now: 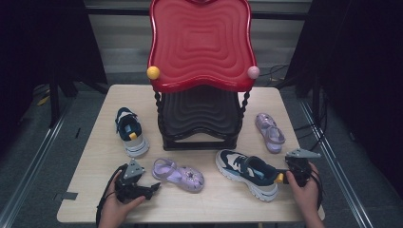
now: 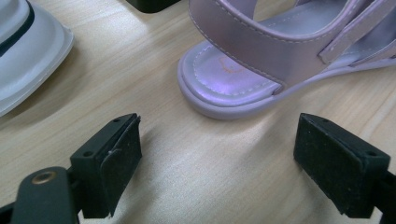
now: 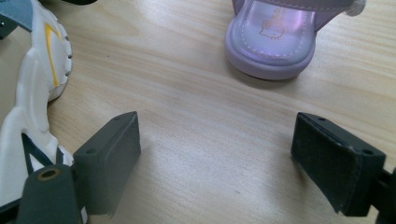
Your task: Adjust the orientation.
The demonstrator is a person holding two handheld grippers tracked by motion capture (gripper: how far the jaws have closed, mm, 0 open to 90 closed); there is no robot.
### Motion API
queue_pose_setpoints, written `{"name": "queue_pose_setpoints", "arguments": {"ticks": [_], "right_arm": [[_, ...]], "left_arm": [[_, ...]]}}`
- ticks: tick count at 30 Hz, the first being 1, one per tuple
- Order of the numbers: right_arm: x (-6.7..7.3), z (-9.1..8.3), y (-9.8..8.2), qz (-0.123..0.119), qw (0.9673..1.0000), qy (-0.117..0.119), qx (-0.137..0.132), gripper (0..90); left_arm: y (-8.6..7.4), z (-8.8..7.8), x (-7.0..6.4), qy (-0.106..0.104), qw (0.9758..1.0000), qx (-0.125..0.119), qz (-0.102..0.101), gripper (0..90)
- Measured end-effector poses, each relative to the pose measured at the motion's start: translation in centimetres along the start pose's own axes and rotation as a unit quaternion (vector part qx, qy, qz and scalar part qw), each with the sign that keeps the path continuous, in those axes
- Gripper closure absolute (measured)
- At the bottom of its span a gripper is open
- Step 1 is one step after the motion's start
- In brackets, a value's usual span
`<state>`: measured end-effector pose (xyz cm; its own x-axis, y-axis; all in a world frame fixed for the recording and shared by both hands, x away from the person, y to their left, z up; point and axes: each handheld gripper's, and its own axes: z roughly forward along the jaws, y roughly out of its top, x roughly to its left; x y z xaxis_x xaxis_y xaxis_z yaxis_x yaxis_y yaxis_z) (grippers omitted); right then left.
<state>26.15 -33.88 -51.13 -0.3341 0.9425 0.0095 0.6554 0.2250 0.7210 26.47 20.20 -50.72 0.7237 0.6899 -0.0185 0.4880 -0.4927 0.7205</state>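
A: Starting big: standing at the table's (image 1: 85,142) far middle, a two-tier shoe rack (image 1: 199,121), red top shelf (image 1: 202,42) tilted up, dark lower shelf (image 1: 199,111) beneath. Holding nothing on either tier, as far as visible.

B: Noting four shoes lying loose on the tabletop. Far left, navy-and-white sneaker (image 1: 129,132), toe pointing toward the near edge. Near right, its mate, second sneaker (image 1: 248,174), long axis running left to right. Far right, a lilac sandal (image 1: 270,132).

A: And near left, the closer lilac sandal (image 1: 178,174), long axis lying roughly left to right, slightly slanted.

B: Checking the left gripper (image 1: 153,189). Resting low by the near edge, jaws spread wide, gripping nothing. Seeing that sandal's rounded end (image 2: 224,88) straight ahead in the left gripper view, just beyond the pads (image 2: 119,163), apart from them, centred in the gap.

A: So probably reaching forward along the sandal's length, closing across its narrow width.

B: Agreeing. Right gripper (image 1: 280,176) sitting just beside the second sneaker's heel. Jaws also spread, nothing between them. Sneaker sole (image 3: 32,116) running along the left pad's outer side in the right gripper view; far sandal's end (image 3: 271,46) lying ahead, well off.

A: Judging left hand (image 1: 121,209) nearer the near sandal, right hand (image 1: 304,192) nearer the sneaker.
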Motion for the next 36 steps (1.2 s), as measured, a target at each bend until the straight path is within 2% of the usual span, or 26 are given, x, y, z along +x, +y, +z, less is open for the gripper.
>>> {"name": "queue_pose_setpoints", "arguments": {"ticks": [14, 21, 24, 27, 28, 32, 34, 36], "right_arm": [[0.0, 0.0, 0.0, 0.000, 1.0000, 0.001, 0.001, 15.1], [0.0, 0.0, 0.0, 0.001, 1.0000, 0.001, 0.001, 15.1], [0.0, 0.0, 0.0, 0.001, 1.0000, 0.001, 0.001, 15.2], [0.0, 0.0, 0.0, 0.001, 1.0000, 0.001, 0.001, 15.1], [0.0, 0.0, 0.0, 0.001, 1.0000, 0.001, 0.001, 15.2], [0.0, 0.0, 0.1, 0.000, 1.0000, 0.002, 0.000, 15.2], [0.0, 0.0, 0.1, -0.001, 1.0000, 0.001, 0.000, 15.1], [0.0, 0.0, 0.1, -0.001, 1.0000, 0.002, 0.000, 15.1]], "left_arm": [[0.0, 0.0, 0.0, -0.001, 1.0000, -0.002, -0.002, 14.8], [0.0, -0.1, 0.3, -0.002, 1.0000, -0.005, 0.001, 19.2], [0.5, 0.0, 0.2, -0.015, 0.9999, -0.006, 0.000, 19.6], [1.3, 0.1, 0.0, -0.026, 0.9995, -0.016, 0.011, 19.0], [1.6, 0.3, -0.1, -0.032, 0.9992, -0.021, 0.007, 18.4], [2.3, 1.3, -0.1, -0.051, 0.9984, -0.017, 0.017, 16.2], [2.4, 1.9, -0.2, -0.047, 0.9984, -0.006, 0.031, 15.2], [2.4, 2.1, -0.3, -0.045, 0.9986, -0.004, 0.029, 15.1]]}}
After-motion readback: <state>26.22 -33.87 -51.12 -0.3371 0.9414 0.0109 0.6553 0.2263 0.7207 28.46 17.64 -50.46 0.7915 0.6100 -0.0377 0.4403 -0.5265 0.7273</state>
